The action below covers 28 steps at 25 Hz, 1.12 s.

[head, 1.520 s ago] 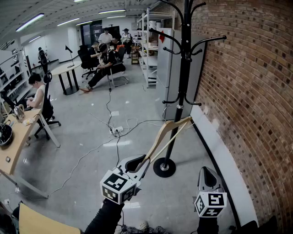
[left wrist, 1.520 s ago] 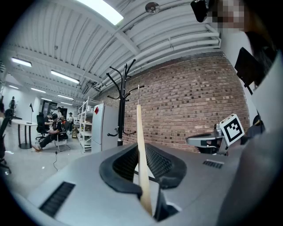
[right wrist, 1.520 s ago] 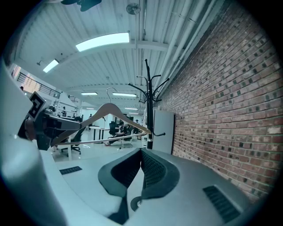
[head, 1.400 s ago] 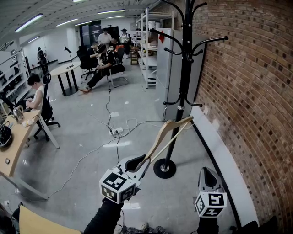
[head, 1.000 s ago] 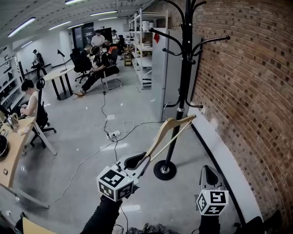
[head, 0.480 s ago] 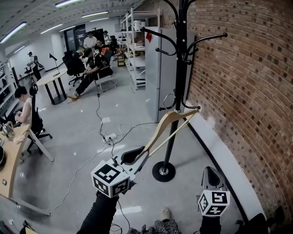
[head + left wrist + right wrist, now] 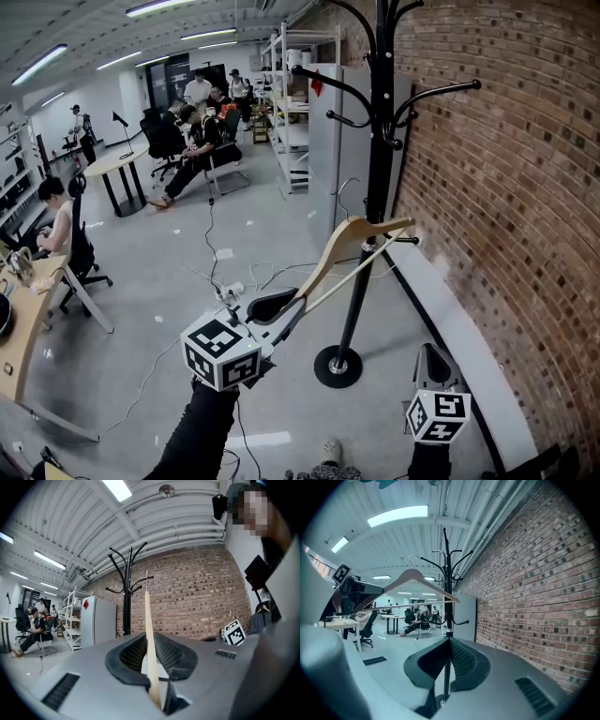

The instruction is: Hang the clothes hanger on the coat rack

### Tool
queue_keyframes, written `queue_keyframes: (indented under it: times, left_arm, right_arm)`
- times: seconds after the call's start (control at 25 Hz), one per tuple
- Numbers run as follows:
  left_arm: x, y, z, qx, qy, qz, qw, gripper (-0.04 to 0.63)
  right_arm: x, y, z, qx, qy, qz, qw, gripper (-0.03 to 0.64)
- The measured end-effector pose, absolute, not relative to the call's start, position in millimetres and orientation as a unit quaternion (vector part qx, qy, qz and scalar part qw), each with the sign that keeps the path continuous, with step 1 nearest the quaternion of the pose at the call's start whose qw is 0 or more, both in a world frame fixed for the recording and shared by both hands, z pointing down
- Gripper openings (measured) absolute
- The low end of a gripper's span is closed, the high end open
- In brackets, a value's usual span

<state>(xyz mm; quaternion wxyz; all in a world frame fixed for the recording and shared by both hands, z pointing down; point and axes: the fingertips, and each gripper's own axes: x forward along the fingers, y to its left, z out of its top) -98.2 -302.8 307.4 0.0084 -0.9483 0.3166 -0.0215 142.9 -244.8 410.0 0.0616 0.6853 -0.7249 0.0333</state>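
A wooden clothes hanger (image 7: 349,246) with a thin wire hook (image 7: 343,194) is held out in the air, its near end clamped in my left gripper (image 7: 284,306), which is shut on it. The hanger's far tip crosses in front of the black coat rack (image 7: 380,141) at its lower short hooks. In the left gripper view the hanger (image 7: 148,625) runs edge-on between the pads, with the rack (image 7: 125,599) beyond. My right gripper (image 7: 429,350) hangs low at the right, shut and empty. The right gripper view shows the hanger (image 7: 417,580) beside the rack (image 7: 448,573).
The brick wall (image 7: 506,178) with a white ledge (image 7: 459,328) runs along the right. The rack's round base (image 7: 337,366) stands on the floor. A grey cabinet (image 7: 330,122) and shelves stand behind it. Cables (image 7: 220,281) cross the floor; seated people (image 7: 192,131) and desks are at the left.
My left gripper has risen and carried the hanger closer to the rack; its far tip now reaches past the pole. The right gripper has shifted forward a little, still low.
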Motion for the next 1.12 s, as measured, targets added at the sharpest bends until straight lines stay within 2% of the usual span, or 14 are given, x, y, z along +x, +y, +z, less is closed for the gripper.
queue_keyframes:
  times: [0.72,1.12]
  left_arm:
    - [-54,-401,260,-0.956,0.29,-0.024,0.038,0.057]
    - [-26,-446,258,-0.961,0.272,-0.027,0.031,0.057]
  right_arm:
    - [193,-331,398,0.685,-0.726,0.016,0.067,0.009]
    - [206,-361,405,0.677,-0.733,0.024,0.065,0.009]
